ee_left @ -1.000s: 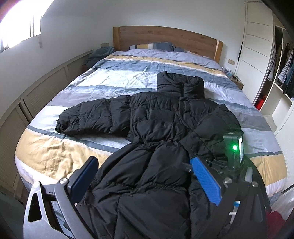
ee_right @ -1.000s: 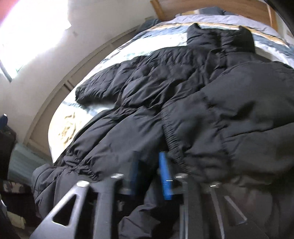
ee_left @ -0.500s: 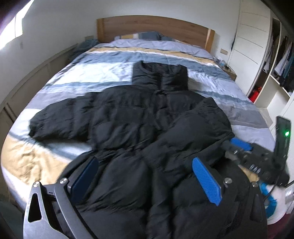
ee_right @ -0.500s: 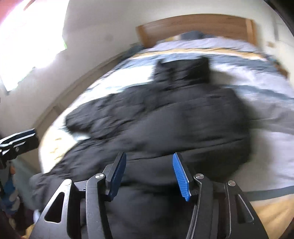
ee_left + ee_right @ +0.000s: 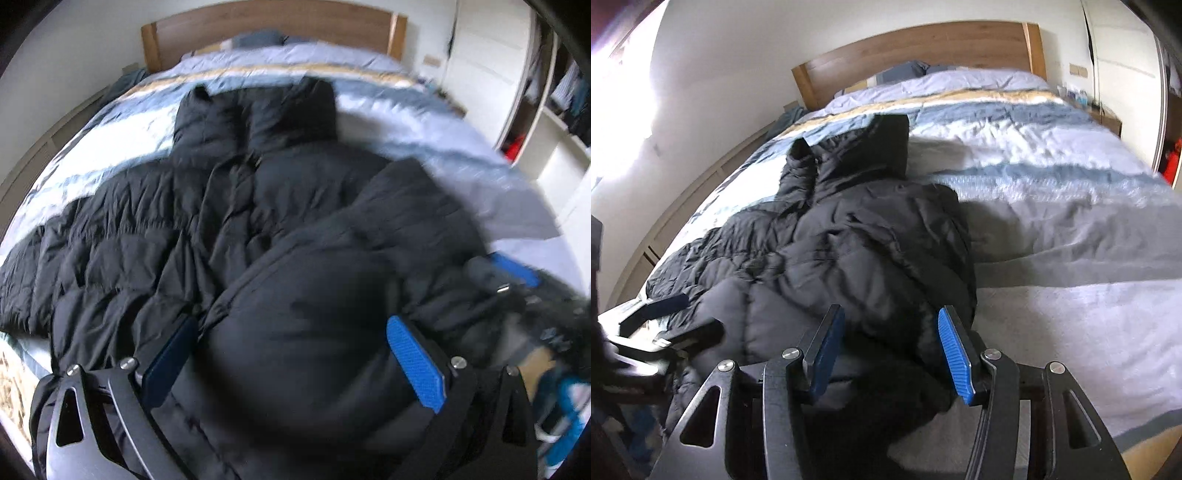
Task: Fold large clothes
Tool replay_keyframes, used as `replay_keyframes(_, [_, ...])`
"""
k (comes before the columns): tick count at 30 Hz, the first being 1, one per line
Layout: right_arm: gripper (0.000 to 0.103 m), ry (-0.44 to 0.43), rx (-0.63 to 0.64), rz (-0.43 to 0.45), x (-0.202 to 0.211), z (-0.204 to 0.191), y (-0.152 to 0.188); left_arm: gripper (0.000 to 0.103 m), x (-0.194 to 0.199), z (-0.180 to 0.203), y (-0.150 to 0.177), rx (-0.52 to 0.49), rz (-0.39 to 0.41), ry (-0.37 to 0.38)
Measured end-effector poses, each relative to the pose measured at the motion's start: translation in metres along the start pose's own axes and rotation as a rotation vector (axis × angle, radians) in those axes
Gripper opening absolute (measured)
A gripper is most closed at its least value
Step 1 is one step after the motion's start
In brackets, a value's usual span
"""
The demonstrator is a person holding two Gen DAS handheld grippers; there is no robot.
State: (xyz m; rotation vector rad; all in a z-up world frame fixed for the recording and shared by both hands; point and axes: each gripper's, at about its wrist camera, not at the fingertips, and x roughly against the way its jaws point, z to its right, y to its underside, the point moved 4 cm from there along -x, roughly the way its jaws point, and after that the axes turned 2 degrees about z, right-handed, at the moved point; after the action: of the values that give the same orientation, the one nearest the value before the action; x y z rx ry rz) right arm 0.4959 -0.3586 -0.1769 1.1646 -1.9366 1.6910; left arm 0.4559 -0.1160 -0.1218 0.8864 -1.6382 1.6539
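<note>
Black jacket (image 5: 236, 229) — far sleeve left-view only

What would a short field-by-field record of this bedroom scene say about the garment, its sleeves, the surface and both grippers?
garment: black puffer jacket, hood toward the wooden headboard
sleeves: one folded over the body; the other spread flat sideways
surface: bed with striped duvet
left gripper: open, over the folded sleeve
right gripper: open, jaws just widened, jacket edge below, nothing pinched
</note>
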Motion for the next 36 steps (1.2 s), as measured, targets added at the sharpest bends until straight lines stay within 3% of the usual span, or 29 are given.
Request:
replay_keyframes(6, [0.078,-0.021,-0.042,-0.048,-0.032,0.013,0.023,0.103,-0.030,-0.033,0.021,0.034,-0.050,0.041])
replay_keyframes(12, [0.076,0.027,-0.009,0.014,-0.009,0.010,0.018,0.103,0.001,-0.042,0.020,-0.033,0.004,-0.025])
replay_keyframes(18, [0.076,0.016,0.048,0.098,0.022,-0.015,0.015,0.103,0.007,-0.068,0.035,0.001,-0.008,-0.076])
replay_keyframes(23, [0.076,-0.034,0.087,-0.011,0.003,-0.034,0.033,0.103,0.010,-0.078,0.045,0.026,-0.044,-0.089])
replay_keyframes(26, [0.076,0.000,0.065,-0.070,0.000,-0.029,0.040,0.103,0.026,-0.082,0.049,0.023,-0.036,-0.093])
replay_keyframes(32, [0.076,0.036,0.042,-0.006,0.053,-0.042,0.042,0.103,0.066,-0.111,0.061,0.076,-0.010,-0.100])
replay_keyframes(36, [0.077,0.052,0.028,0.051,0.097,-0.061,0.055,0.103,0.101,-0.127,0.072,0.095,0.026,-0.063])
